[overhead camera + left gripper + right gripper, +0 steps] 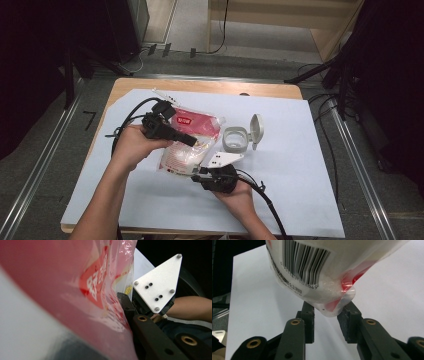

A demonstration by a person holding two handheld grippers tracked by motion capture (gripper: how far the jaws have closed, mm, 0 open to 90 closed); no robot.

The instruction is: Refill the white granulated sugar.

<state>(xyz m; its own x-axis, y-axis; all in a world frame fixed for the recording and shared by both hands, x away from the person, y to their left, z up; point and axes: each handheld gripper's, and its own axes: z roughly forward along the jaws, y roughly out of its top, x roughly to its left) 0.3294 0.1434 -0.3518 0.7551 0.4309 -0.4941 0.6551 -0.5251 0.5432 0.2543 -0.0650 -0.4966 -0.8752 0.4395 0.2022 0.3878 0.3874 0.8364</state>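
Observation:
A red and white plastic bag of white granules lies tilted on the white sheet in the high view. My left gripper reaches in from the left and is shut on the bag's middle. In the left gripper view the red film presses against one black finger. My right gripper sits at the bag's near corner. In the right gripper view that corner, just below a barcode, is pinched at the tips of my right gripper.
A small white container with its flip lid open stands just right of the bag. The right gripper's grey three-cornered plate and a forearm show beyond the bag. Cables trail off the table's left and near edges.

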